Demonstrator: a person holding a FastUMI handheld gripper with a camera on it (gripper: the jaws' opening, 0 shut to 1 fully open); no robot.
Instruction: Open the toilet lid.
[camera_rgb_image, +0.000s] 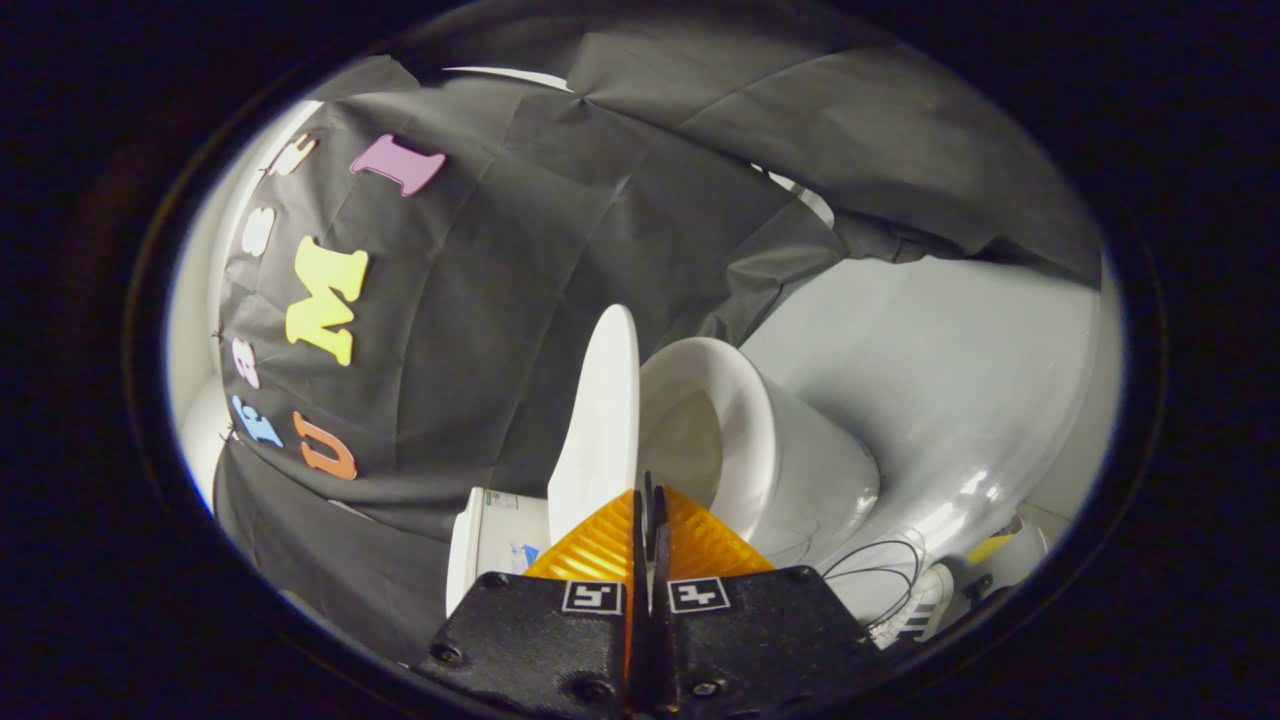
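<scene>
The view is rolled sideways. A white toilet stands just ahead of my fingers. Its lid (600, 410) is lifted well clear of the seat and bowl (745, 440) and stands close to the tank (490, 540). The inside of the bowl shows between lid and seat. My gripper (647, 492) is shut, fingers pressed flat together with nothing visible between them. The tips sit right at the lid's free edge, in the gap between lid and seat. I cannot tell whether they touch the lid.
Black cloth hangs behind the tank and lid. A pale grey floor (940, 370) spreads beyond the bowl. By the toilet's base lie thin black cables (875, 560) and a white shoe with dark stripes (920, 603).
</scene>
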